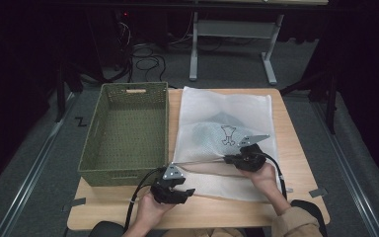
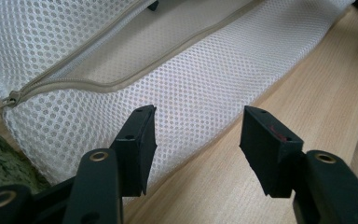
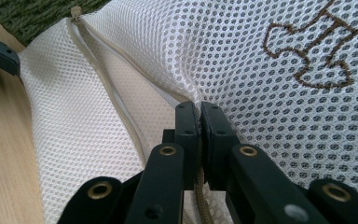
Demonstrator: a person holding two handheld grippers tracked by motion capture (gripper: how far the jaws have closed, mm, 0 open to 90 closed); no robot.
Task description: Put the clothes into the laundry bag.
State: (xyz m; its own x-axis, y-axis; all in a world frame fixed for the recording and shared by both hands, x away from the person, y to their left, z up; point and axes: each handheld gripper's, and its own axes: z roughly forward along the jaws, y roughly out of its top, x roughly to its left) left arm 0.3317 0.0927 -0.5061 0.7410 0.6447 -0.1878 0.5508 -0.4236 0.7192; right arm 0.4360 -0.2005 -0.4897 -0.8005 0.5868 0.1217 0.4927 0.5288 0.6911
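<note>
On the left of the wooden table [image 1: 296,163] we are seeing a green woven basket [image 1: 128,133] sitting empty, its right wall just beside the white mesh bag [image 1: 217,118]. Moving right, our left gripper [image 1: 185,192] is hovering near the front edge of the table with its jaws standing apart; in the left gripper view nothing is lying between them, and the bag's lower flap [image 2: 186,93] is spreading just beyond the tips. The bag is lying flat on the table's middle, its zipper [image 2: 70,74] gaping open along the near side, and a brown stitched figure [image 3: 312,51] is showing on its upper layer. Farther right, our right gripper [image 1: 229,159] is clamping the upper edge of the bag's opening, its jaws pressing together on the mesh and lifting it slightly.
</note>
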